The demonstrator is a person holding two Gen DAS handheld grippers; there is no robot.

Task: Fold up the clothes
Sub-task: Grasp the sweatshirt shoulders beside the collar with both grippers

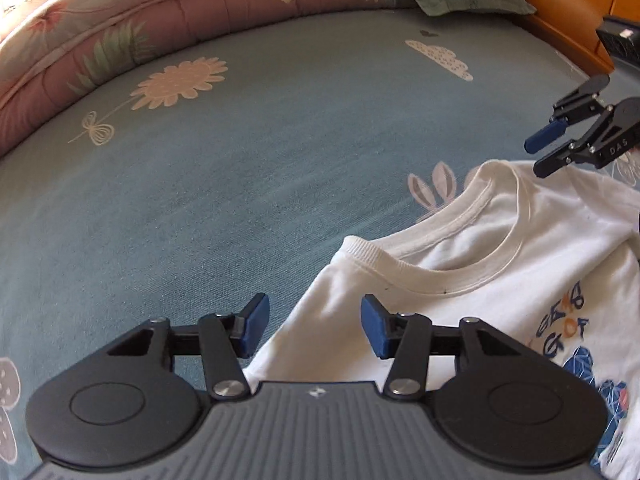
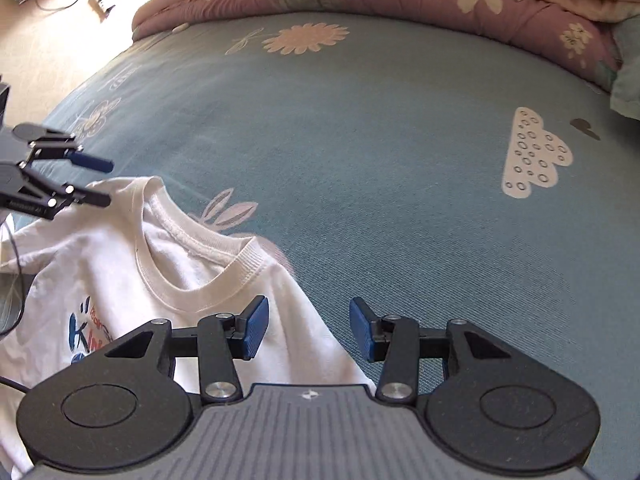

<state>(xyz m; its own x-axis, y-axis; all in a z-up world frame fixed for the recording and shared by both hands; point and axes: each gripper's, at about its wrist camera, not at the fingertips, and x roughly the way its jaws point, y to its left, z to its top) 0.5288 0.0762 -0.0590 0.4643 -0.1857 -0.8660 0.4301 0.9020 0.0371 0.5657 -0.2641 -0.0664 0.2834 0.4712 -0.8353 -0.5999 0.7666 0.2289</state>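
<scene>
Lying: white T-shirt [image 1: 500,280] flat on blue bedsheet [image 1: 200,200], collar toward the far side
Left gripper [image 1: 314,330]: jaws apart, empty, over left shoulder
Right gripper [image 2: 308,330]: jaws apart, empty, over right shoulder
Risk: pinching only the top layer or bedsheet, so the fold goes crooked

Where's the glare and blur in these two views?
Left wrist: top-left quilt blown out by sun; sheet streaked with motion blur; bed edge bowed by fisheye; shirt fairly sharp. Right wrist: top-left floor overexposed; sheet soft; shirt collar readable.
</scene>
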